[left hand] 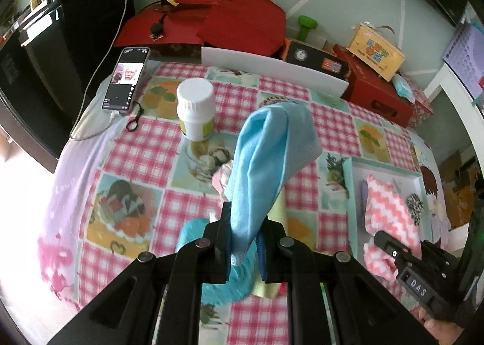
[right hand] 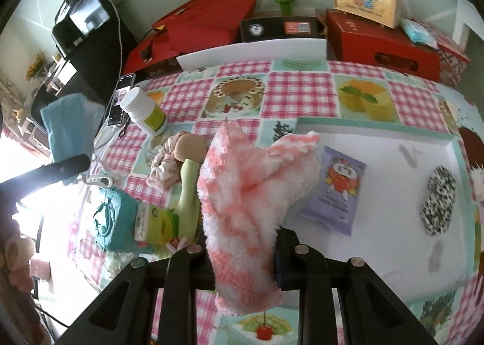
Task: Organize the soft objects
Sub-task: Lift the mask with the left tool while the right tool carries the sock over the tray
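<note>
Two cloths hang in the air at once, one in each gripper, and that is where the trouble lies. On the left, the left gripper (left hand: pixel 243 249) is pressed nearly together on a thin fold of the blue cloth (left hand: pixel 267 157); so little fabric sits between the pads that a quick swing could let it slide out and drop onto the clutter below, by the bottle (left hand: pixel 196 109) or the teal pouch (right hand: pixel 110 218). Its loose hanging end could also brush the bottle and tip it. Further right, the right gripper (right hand: pixel 243 257) pinches the pink sock (right hand: pixel 251 193) low on its body, its jaws held partly apart by the thick pile. The sock flops over above the jaws, and that floppy top could drag across the purple packet (right hand: pixel 334 190) or shove the spotted scrunchie (right hand: pixel 438 201) when it comes down into the tray (right hand: pixel 375 128). If both hands aim for the tray together, they could bump.

The blue cloth looks thin, smooth and limp, creased lengthwise, held clear of the table (left hand: pixel 142 148) over its middle. The sock is fluffy, white with pink stripes, bulky and soft, hanging over the tray's left edge. Still on the table between them lie a pink scrunchie (right hand: pixel 163 166) and a doll-like toy (right hand: pixel 189 190), not yet sorted.
</note>
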A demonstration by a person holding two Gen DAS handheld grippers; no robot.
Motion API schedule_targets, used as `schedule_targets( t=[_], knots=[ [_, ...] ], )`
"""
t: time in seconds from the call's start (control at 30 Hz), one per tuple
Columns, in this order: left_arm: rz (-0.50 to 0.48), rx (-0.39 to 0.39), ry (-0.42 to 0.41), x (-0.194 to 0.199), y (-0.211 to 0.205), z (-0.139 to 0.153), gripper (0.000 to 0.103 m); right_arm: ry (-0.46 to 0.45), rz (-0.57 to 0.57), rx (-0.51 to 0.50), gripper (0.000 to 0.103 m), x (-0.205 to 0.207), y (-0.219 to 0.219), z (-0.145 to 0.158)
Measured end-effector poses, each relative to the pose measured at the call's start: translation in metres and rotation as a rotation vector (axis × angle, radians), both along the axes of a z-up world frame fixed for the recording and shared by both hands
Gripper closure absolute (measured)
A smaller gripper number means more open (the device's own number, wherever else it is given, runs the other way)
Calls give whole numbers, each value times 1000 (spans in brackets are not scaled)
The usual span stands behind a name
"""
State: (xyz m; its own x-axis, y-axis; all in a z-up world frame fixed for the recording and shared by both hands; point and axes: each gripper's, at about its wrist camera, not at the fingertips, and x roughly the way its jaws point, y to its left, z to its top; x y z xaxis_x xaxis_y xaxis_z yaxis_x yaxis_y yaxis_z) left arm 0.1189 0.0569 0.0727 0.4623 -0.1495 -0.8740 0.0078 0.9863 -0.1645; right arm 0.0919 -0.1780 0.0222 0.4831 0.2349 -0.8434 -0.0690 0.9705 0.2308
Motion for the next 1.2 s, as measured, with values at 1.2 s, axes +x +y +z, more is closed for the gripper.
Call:
schedule_targets(
  t=[1.2],
  knots=[
    [-302,8,78,-53,-160,-6,89,59,-410,-33,77,-81,-178,-19]
  ],
)
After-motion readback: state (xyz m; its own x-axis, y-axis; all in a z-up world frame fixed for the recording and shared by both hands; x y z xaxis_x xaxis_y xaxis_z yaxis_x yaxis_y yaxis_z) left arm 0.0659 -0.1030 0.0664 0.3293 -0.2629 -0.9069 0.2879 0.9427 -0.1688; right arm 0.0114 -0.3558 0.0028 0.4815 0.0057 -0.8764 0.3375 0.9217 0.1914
